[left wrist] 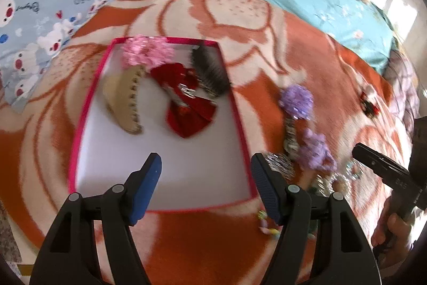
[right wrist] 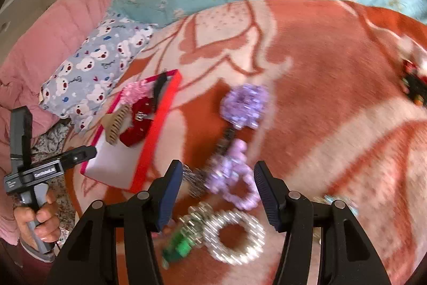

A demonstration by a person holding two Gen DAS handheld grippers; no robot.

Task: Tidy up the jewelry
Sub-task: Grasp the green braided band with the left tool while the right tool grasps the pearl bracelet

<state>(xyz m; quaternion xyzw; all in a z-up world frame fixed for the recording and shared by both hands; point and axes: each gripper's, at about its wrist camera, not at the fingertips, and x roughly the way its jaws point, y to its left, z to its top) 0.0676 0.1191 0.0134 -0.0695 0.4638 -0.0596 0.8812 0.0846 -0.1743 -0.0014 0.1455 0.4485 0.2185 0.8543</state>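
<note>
While both grippers hang open and empty, left gripper (left wrist: 206,180) sits over the pink-rimmed tray's (left wrist: 88,108) near edge; right gripper (right wrist: 218,194) frames a purple scrunchie (right wrist: 234,178) on the blanket (right wrist: 333,103) beside the tray, apparently for pickup.

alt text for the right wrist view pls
The right gripper, open and empty, hangs over a purple scrunchie and a silver beaded bracelet on an orange-and-cream blanket. Left of them is a pink-rimmed box holding hair accessories.
</note>
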